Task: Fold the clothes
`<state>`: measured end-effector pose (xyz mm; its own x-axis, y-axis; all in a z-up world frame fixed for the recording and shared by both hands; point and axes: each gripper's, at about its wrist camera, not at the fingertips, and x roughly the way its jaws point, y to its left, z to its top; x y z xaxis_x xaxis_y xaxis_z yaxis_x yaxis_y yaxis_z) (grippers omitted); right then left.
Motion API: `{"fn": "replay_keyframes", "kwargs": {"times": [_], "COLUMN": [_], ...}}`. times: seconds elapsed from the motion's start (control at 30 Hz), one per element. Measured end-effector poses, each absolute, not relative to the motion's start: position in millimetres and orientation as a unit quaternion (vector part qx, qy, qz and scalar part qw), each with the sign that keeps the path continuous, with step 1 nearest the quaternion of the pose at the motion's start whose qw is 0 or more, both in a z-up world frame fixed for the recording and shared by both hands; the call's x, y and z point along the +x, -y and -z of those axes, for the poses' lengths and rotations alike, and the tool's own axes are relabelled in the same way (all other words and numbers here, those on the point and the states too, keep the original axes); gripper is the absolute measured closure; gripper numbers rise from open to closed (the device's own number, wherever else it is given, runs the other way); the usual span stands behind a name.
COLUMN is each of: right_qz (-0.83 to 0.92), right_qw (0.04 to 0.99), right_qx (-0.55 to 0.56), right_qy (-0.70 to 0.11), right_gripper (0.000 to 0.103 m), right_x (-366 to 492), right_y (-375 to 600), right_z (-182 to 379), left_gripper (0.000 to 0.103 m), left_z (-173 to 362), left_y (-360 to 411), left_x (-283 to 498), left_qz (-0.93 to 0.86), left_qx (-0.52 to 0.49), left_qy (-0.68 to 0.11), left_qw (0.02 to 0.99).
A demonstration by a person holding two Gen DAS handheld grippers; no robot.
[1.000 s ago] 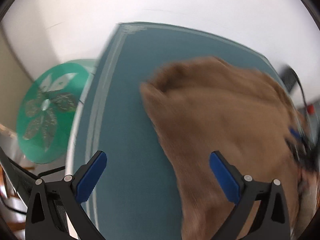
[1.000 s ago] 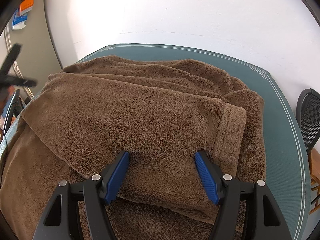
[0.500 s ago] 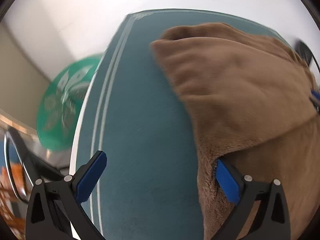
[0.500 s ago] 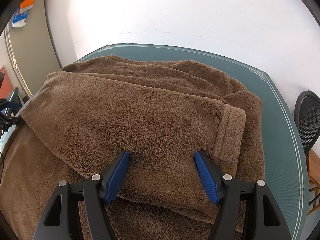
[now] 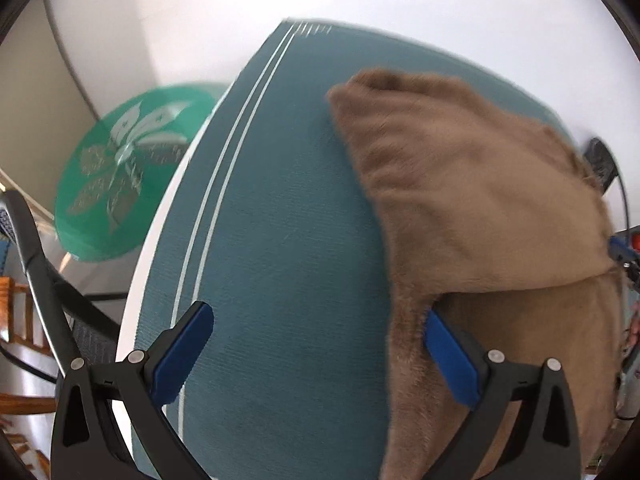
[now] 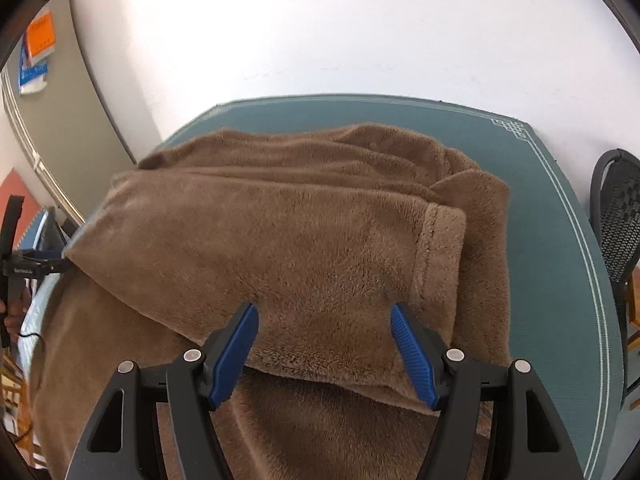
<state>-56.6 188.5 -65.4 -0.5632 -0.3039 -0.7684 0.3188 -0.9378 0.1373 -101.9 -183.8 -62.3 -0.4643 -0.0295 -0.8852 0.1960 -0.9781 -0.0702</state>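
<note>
A brown fleece garment lies folded on the teal table, one sleeve laid across it with its cuff to the right. My right gripper hovers open just above that sleeve, nothing between its fingers. In the left wrist view the garment fills the right side, blurred. My left gripper is open at the garment's left edge. Its right finger is tucked under a fold of the fleece and its left finger is over bare table. The left gripper also shows small at the far left.
A green round disc with a white flower pattern stands left of the table. A black mesh chair is at the right edge and wooden furniture at the lower left. A white wall runs behind.
My left gripper has swung to the garment's left edge and its right finger has slipped under the fold. The right gripper has barely moved and stays open.
</note>
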Motion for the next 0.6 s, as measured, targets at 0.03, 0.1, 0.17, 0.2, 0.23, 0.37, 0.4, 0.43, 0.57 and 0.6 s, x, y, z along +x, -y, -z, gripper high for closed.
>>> {"fn": "replay_keyframes", "kwargs": {"times": [0.03, 0.1, 0.17, 0.2, 0.23, 0.37, 0.4, 0.43, 0.57, 0.6], "right_qz": [0.886, 0.891, 0.891, 0.890, 0.888, 0.876, 0.877, 0.877, 0.872, 0.872], "right_qw": [0.176, 0.166, 0.163, 0.162, 0.163, 0.170, 0.173, 0.176, 0.192, 0.190], "right_qx": [0.428, 0.422, 0.424, 0.425, 0.429, 0.452, 0.448, 0.447, 0.450, 0.450], "right_qy": [0.001, 0.017, 0.028, 0.032, 0.035, 0.020, 0.009, -0.002, 0.026, 0.044], "right_gripper": [0.032, 0.032, 0.032, 0.032, 0.032, 0.031, 0.030, 0.030, 0.030, 0.030], "right_x": [-57, -61, -67, -71, -74, -84, -83, -81, -86, -90], "right_y": [-192, -199, -201, -202, -202, -198, -197, -195, -209, -216], "right_z": [61, 56, 57, 59, 62, 82, 83, 83, 78, 75], "left_gripper": [0.000, 0.000, 0.000, 0.000, 0.000, 0.000, 0.000, 0.000, 0.000, 0.000], "left_z": [57, 46, 39, 39, 42, 71, 81, 90, 95, 93], "left_y": [182, 173, 158, 150, 143, 128, 129, 131, 142, 142], "left_x": [-101, -106, -118, -125, -132, -157, -163, -166, -170, -170], "left_qz": [0.854, 0.863, 0.869, 0.869, 0.869, 0.847, 0.839, 0.831, 0.821, 0.822], "left_qx": [0.509, 0.496, 0.488, 0.488, 0.490, 0.529, 0.543, 0.554, 0.566, 0.564], "left_qy": [-0.085, -0.084, -0.079, -0.075, -0.070, -0.045, -0.045, -0.051, -0.076, -0.079], "left_qw": [0.062, 0.049, 0.035, 0.030, 0.026, 0.004, 0.012, 0.016, 0.016, 0.015]}}
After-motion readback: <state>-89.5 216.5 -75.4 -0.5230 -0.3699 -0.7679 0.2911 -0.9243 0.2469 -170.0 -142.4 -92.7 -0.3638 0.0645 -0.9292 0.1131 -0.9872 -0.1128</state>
